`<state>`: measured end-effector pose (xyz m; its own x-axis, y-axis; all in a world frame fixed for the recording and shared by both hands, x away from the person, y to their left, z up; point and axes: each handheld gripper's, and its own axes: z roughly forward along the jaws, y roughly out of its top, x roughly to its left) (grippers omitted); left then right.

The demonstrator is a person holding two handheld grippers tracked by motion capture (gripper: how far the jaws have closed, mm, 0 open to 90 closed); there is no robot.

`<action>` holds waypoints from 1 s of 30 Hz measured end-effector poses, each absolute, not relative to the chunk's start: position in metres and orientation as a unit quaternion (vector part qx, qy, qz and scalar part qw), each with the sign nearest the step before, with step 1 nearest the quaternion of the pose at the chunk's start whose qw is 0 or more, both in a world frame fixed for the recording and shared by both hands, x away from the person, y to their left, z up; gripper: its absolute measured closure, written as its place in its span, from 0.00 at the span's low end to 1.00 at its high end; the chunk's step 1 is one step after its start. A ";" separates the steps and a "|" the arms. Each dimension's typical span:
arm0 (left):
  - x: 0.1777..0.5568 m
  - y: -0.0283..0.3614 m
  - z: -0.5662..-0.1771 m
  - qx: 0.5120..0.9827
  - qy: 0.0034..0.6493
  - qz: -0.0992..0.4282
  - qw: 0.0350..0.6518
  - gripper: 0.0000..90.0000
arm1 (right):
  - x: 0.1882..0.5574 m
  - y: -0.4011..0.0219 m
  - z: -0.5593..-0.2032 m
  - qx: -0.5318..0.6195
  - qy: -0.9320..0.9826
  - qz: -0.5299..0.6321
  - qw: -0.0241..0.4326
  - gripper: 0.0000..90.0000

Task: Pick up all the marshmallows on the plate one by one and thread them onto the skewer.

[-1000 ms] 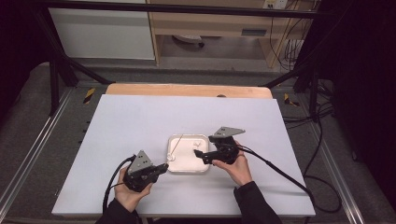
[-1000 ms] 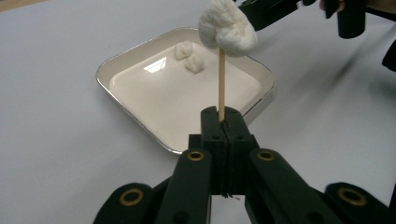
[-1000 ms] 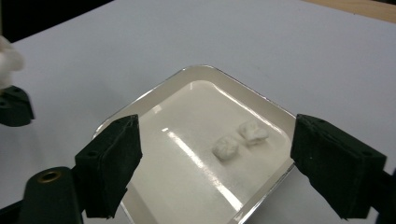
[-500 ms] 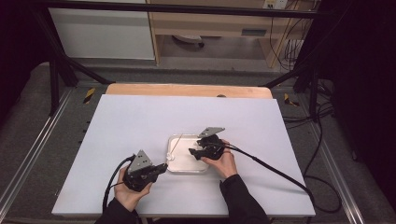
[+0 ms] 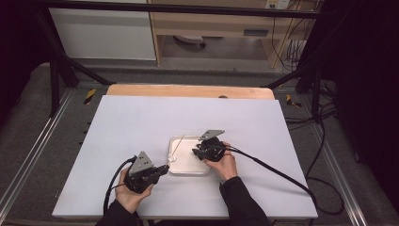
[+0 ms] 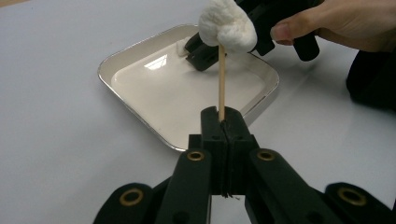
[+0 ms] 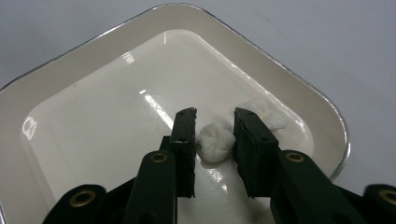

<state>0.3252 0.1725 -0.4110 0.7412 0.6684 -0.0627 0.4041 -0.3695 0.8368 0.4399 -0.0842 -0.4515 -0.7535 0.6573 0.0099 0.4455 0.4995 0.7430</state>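
There is one shallow white tray (image 5: 188,165) on the one surface (image 5: 141,127), and one thin wooden stick (image 6: 221,79). Three white cotton wads can be counted: one on the tip of the stick (image 6: 227,25), one in the tray between two black fingers (image 7: 215,142), and one more lying in the tray just beyond it (image 7: 266,112). Two hand-held grippers are at work, the left gripper (image 5: 160,169) and the right gripper (image 5: 196,152), each held by one hand.
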 end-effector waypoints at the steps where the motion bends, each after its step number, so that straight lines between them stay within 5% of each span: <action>1: 0.325 0.172 -0.411 0.815 0.329 0.145 0.455 0.99 | 0.440 -0.084 -0.452 0.322 0.854 0.383 0.138 0.79; 9: 0.325 0.172 -0.411 0.815 0.329 0.144 0.455 0.99 | 0.433 -0.086 -0.440 0.318 0.849 0.402 0.129 0.82; 30: 0.319 0.161 -0.410 0.825 0.304 0.140 0.456 0.99 | 0.388 -0.136 -0.337 0.283 0.774 0.558 0.096 0.84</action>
